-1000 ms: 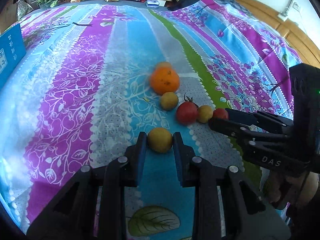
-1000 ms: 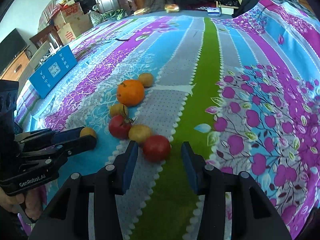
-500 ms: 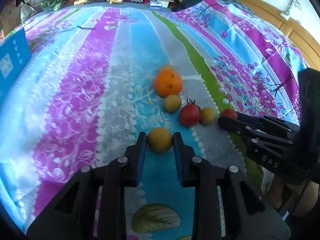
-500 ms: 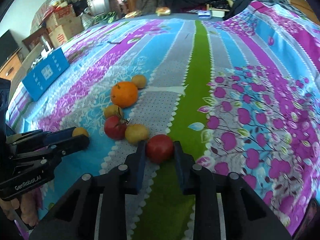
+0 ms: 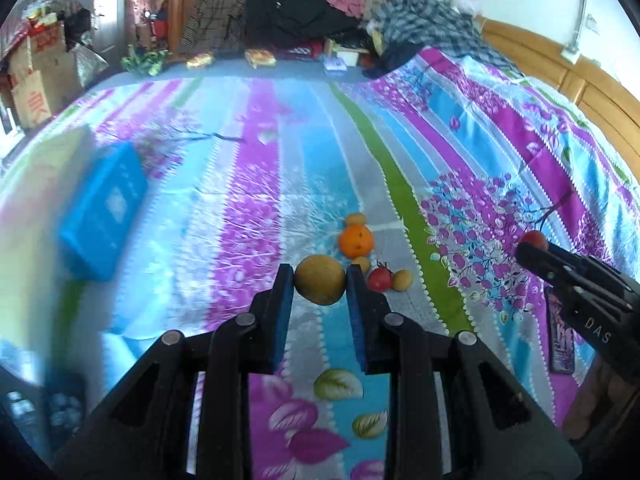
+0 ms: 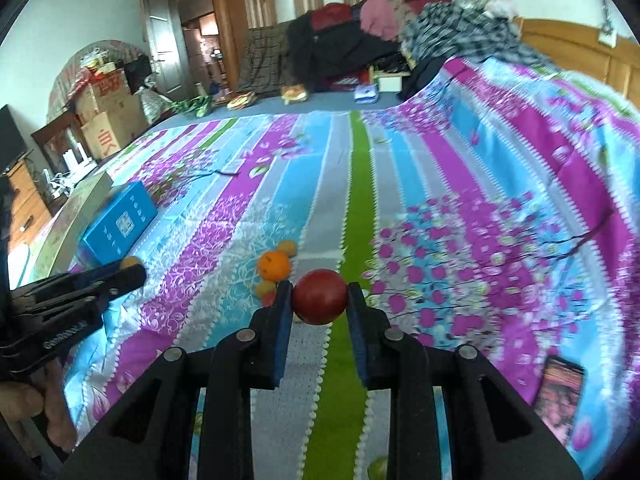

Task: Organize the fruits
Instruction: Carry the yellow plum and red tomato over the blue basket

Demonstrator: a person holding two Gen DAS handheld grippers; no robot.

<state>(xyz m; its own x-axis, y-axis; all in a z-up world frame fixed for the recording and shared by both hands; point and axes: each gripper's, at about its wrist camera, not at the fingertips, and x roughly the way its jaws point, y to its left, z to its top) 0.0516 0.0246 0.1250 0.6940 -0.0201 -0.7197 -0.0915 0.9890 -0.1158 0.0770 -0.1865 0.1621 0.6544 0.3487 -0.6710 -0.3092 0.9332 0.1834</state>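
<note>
My left gripper [image 5: 320, 285] is shut on a yellow round fruit [image 5: 320, 285], held above the striped bedspread [image 5: 248, 208]. My right gripper [image 6: 320, 297] is shut on a red tomato [image 6: 320, 297], also lifted off the bed. Below them a small cluster stays on the cloth: an orange [image 5: 356, 242], a small yellow fruit [image 5: 355, 219] behind it, a red tomato with a stem [image 5: 380, 279] and another yellow fruit [image 5: 402, 280]. The right gripper [image 5: 532, 245] shows at the right edge of the left wrist view, and the left gripper [image 6: 128, 270] at the left of the right wrist view.
A blue box [image 5: 104, 210] lies on the left of the bed beside a pale flat box [image 6: 74, 216]. A phone [image 6: 560, 386] rests on the cloth at the near right. Piled clothes [image 5: 340, 12] and small packets line the far end. A wooden headboard [image 5: 560, 80] runs along the right.
The right gripper closed on the red tomato. Both grippers then rose off the bed with their fruits, so the cluster looks smaller and the far room came into view.
</note>
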